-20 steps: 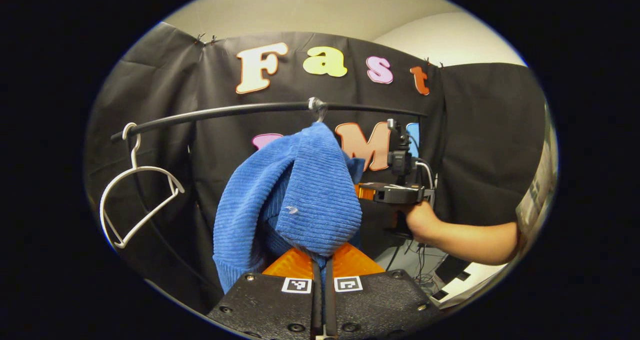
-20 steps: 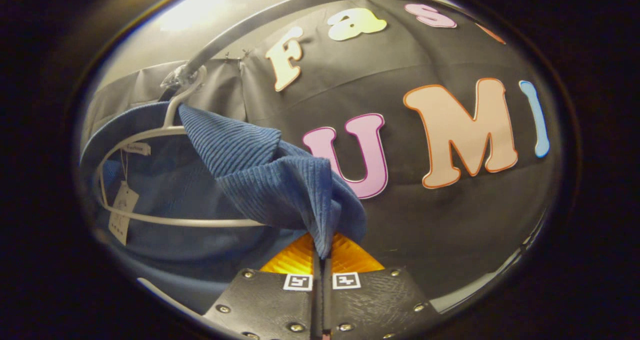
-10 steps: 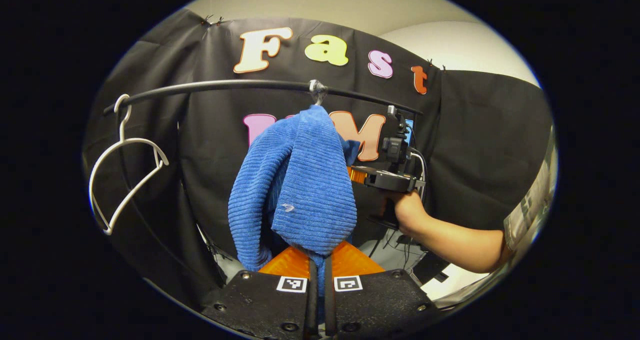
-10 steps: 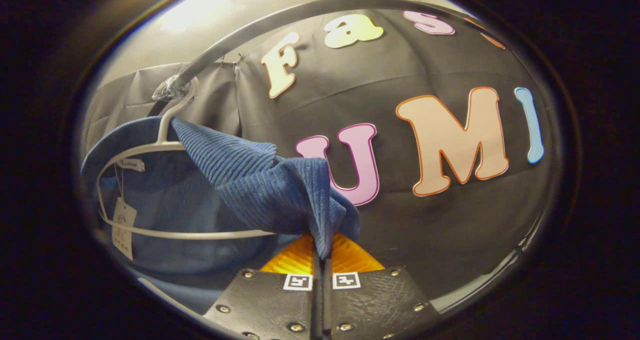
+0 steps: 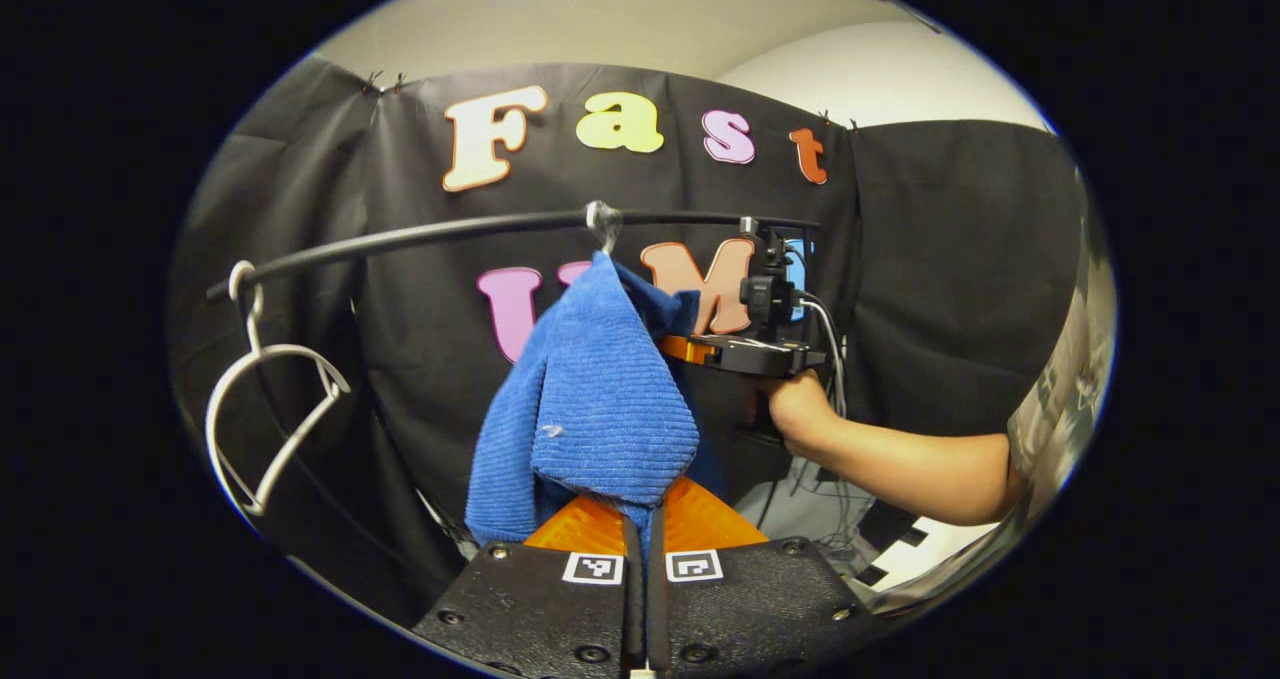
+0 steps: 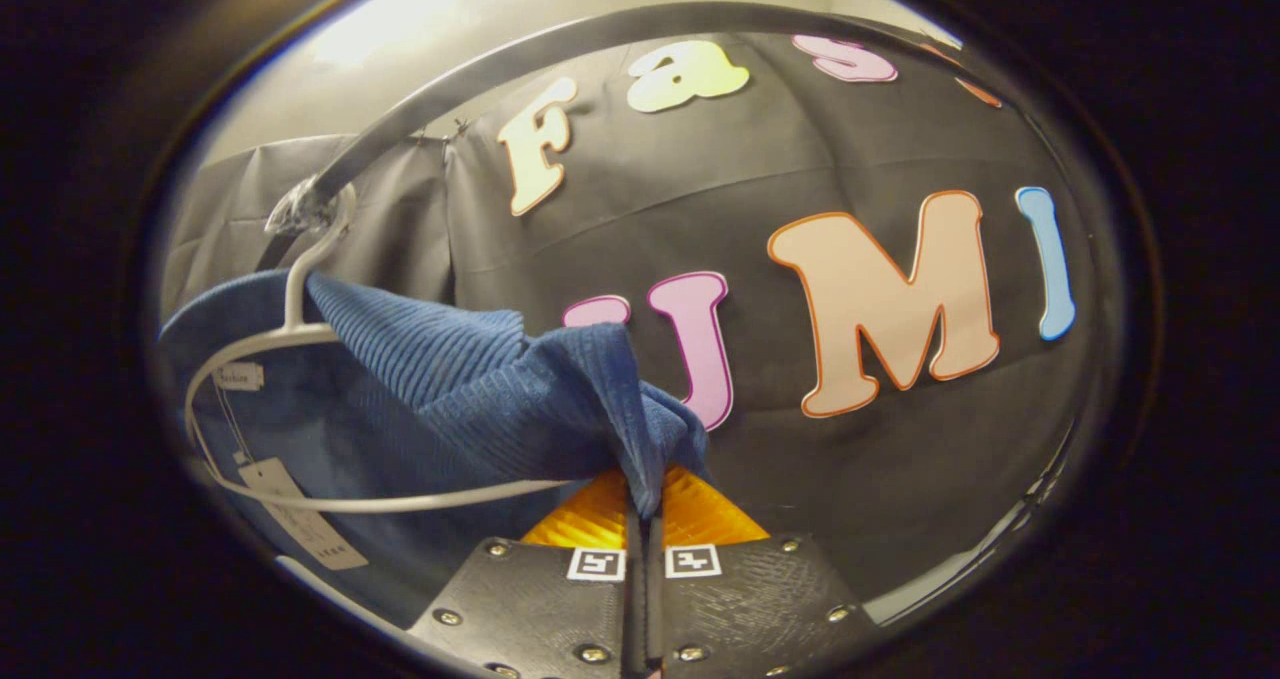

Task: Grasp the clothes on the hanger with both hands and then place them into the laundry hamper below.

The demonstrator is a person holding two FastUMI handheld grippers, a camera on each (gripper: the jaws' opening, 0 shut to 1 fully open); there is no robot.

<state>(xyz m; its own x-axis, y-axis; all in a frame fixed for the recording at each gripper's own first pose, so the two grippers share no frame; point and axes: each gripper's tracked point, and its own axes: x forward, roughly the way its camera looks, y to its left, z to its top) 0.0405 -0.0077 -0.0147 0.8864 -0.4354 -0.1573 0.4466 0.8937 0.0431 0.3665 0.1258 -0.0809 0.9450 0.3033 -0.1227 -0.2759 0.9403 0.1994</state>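
A blue ribbed sweater (image 5: 600, 399) hangs from a white hanger on the black rail (image 5: 420, 234). My left gripper (image 5: 645, 519) is shut on the sweater's near shoulder, with the cloth bunched between its fingers. Beyond the sweater in the left gripper view, a hand holds my right gripper (image 5: 740, 351) at the garment's far side. In the right gripper view, that right gripper (image 6: 645, 504) is shut on a fold of the sweater (image 6: 480, 389). The white hanger (image 6: 300, 409) still sits inside the neck, its hook on the rail (image 6: 480, 69). A paper tag (image 6: 300, 519) dangles inside.
An empty white hanger (image 5: 265, 409) hangs tilted at the rail's left end. A person's bare forearm (image 5: 900, 459) reaches in from the right. Cables and a light floor patch (image 5: 900, 559) lie low on the right.
The left gripper's view has dropped, so rail and sweater sit lower in it. In the right gripper view the hanger and sweater have shifted left and down. Both grips hold.
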